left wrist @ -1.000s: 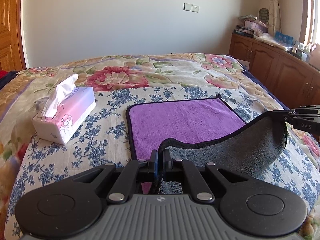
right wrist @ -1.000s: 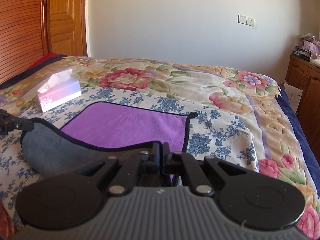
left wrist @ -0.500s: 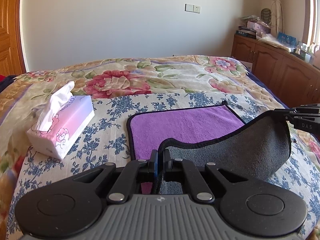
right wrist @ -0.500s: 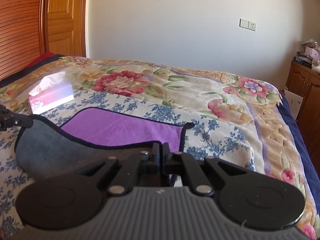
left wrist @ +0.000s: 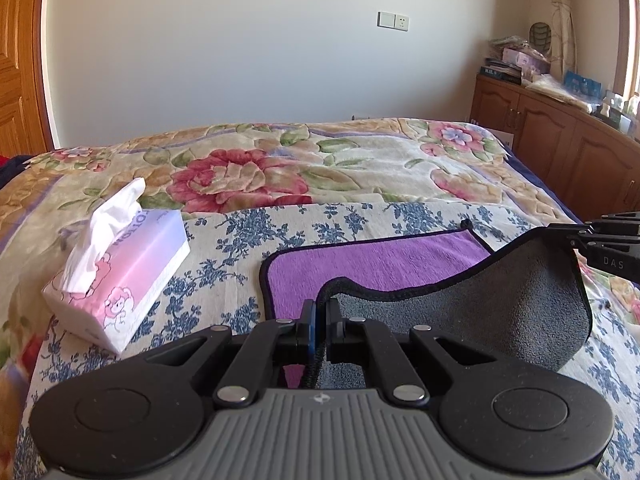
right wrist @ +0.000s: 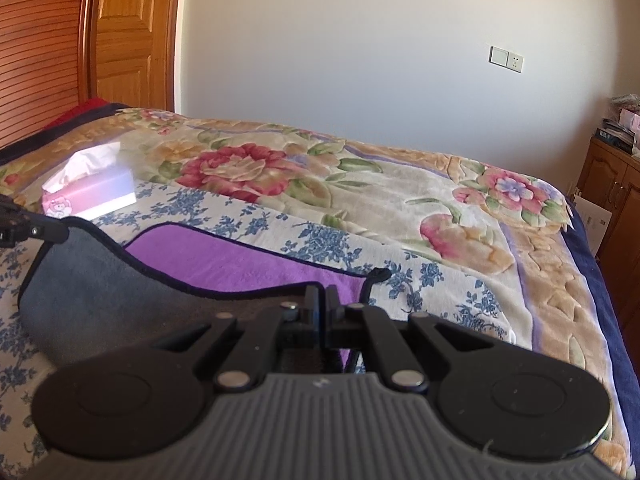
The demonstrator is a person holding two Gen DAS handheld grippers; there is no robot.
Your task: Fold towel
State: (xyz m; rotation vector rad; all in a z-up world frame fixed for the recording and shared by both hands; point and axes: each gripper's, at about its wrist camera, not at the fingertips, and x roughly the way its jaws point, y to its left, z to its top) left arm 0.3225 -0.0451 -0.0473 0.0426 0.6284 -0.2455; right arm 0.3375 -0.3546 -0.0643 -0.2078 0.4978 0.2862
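Note:
A towel, purple on top (left wrist: 372, 264) and grey underneath (left wrist: 480, 312), lies on the bed with its near edge lifted. My left gripper (left wrist: 320, 312) is shut on the towel's near left corner. My right gripper (right wrist: 323, 300) is shut on the near right corner; it also shows at the right of the left wrist view (left wrist: 568, 236). The lifted grey side sags in a curve between the two grippers, above the purple part (right wrist: 240, 260) still flat on the bed. The left gripper's tip shows at the left of the right wrist view (right wrist: 48, 232).
A pink tissue box (left wrist: 128, 280) sits on the bed left of the towel, also in the right wrist view (right wrist: 92, 192). The bed has a floral blanket (left wrist: 280, 176). Wooden cabinets (left wrist: 560, 148) stand to the right, a wooden door (right wrist: 128, 36) at the far left.
Both grippers have carried the towel's near edge higher and forward toward the far edge. Less purple surface shows. The grips have not changed.

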